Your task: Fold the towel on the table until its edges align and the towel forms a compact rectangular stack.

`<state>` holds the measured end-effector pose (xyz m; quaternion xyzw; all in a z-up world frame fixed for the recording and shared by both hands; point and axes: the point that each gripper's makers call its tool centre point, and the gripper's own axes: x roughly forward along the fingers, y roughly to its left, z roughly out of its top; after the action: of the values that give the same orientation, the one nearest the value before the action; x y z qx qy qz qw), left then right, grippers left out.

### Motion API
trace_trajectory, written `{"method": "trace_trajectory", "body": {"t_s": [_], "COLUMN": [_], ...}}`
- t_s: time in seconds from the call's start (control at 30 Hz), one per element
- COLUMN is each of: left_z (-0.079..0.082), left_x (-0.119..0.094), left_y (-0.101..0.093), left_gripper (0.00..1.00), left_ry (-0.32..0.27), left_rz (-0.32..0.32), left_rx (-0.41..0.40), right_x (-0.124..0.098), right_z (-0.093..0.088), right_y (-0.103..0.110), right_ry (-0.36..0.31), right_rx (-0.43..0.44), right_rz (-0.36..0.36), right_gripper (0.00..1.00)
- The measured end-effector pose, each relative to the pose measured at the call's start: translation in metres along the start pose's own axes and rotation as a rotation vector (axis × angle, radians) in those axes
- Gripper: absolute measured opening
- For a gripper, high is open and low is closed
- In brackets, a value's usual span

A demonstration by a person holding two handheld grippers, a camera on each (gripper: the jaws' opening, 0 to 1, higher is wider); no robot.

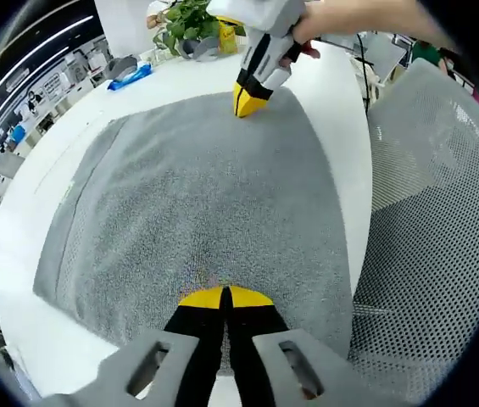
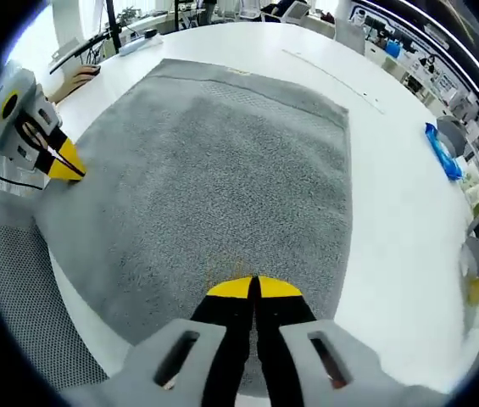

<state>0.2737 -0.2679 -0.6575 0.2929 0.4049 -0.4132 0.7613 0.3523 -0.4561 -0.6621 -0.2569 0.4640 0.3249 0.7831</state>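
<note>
Two grippers stand at opposite corners along one long edge of the grey towel [image 1: 197,195], which lies flat on the white table [image 1: 95,110], folded at least once, to judge by the doubled band along its far edge. In the left gripper view we see the left gripper [image 1: 225,298] with its yellow-tipped jaws clenched, pressed down on the towel's near edge; whether cloth is pinched between them we cannot tell. Across the towel the right gripper [image 1: 247,100], held by a hand [image 1: 341,25], meets the far corner with its tips closed. In the right gripper view its jaws read likewise closed at the towel's edge. We judge that the two are set at matching corners so that this edge can be lifted evenly and carried over to the opposite edge. Beyond the towel stand a potted plant [image 1: 190,21] and a blue packet [image 1: 129,76]; a mesh chair [image 1: 434,212] sits beside the table.
</note>
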Motion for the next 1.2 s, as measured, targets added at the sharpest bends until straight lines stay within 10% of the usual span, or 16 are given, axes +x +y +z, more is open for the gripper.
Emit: {"method": "trace_trajectory", "body": {"t_s": [1.2], "left_z": [-0.021], "left_x": [-0.005], "left_y": [0.049], "left_gripper": [0.00], "left_ry": [0.041], "left_rz": [0.122], "left_rx": [0.022], "right_x": [-0.010], "right_z": [-0.008], "right_y": [0.053], "right_ry": [-0.176], "right_rx": [0.043], "right_rz": [-0.083], "right_gripper": [0.00]}}
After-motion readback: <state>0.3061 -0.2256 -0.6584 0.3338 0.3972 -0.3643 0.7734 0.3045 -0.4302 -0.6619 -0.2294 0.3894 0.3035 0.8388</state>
